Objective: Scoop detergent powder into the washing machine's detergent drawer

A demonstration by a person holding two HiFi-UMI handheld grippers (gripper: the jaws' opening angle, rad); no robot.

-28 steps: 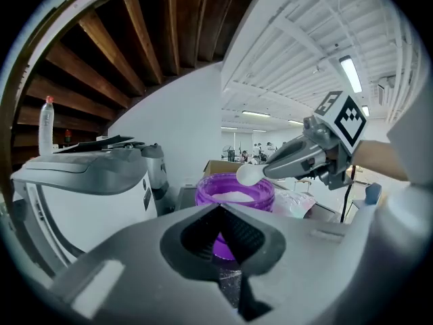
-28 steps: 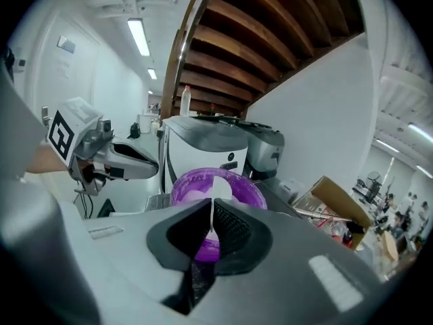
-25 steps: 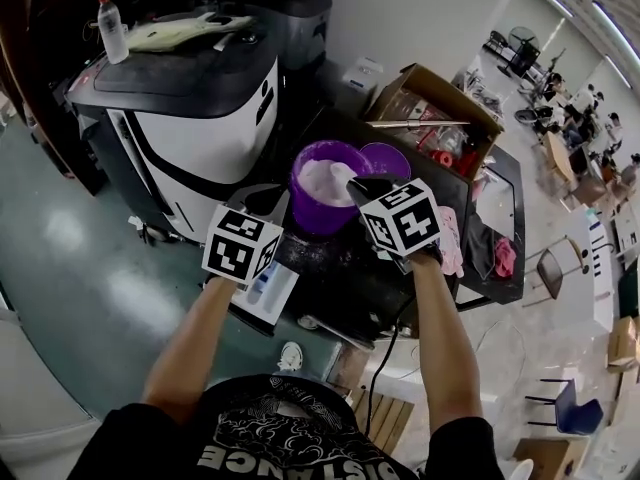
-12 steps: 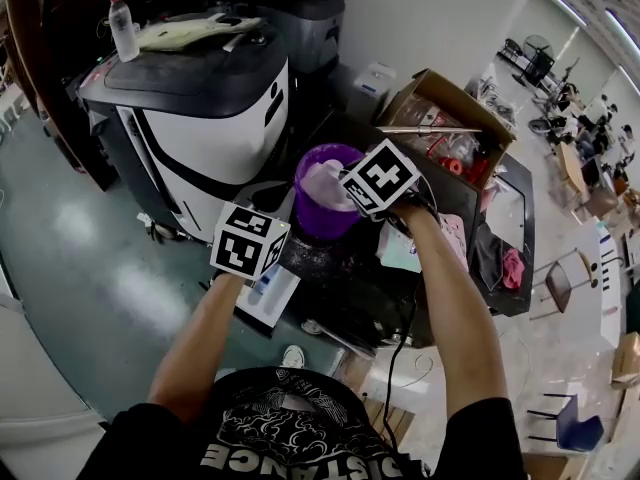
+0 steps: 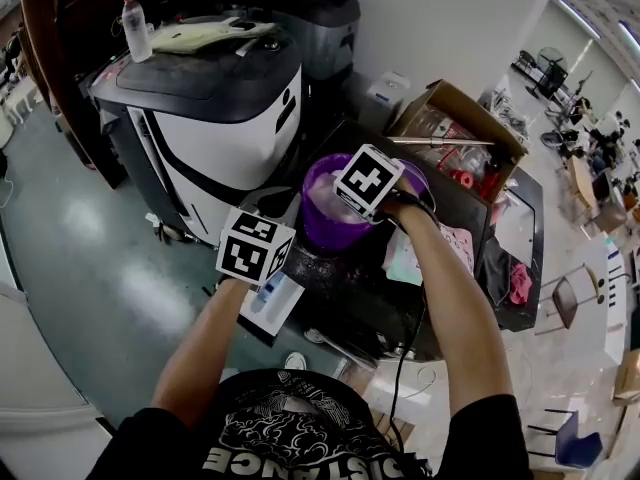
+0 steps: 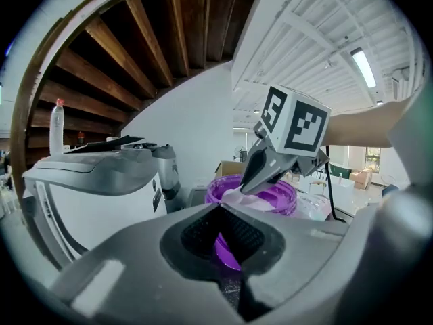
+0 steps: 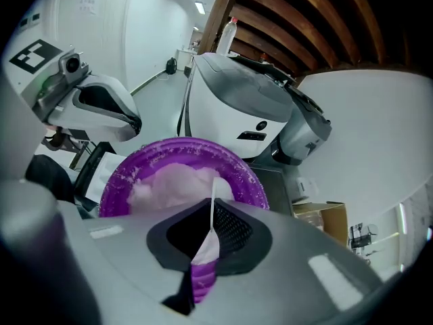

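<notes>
Purple powder tub is standing beside the drawer, head view. Left gripper, own view: fingers are sitting slightly apart, empty. Right gripper, own view: fingers are clamping the scoop over the tub; tilting in transit risks spilling powder.

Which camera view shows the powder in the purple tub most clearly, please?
The right gripper view: it looks down into the purple tub, with the powder heaped inside. The left gripper view shows the tub side-on, only a sliver of powder above its rim. In the head view the right gripper covers most of it.
</notes>
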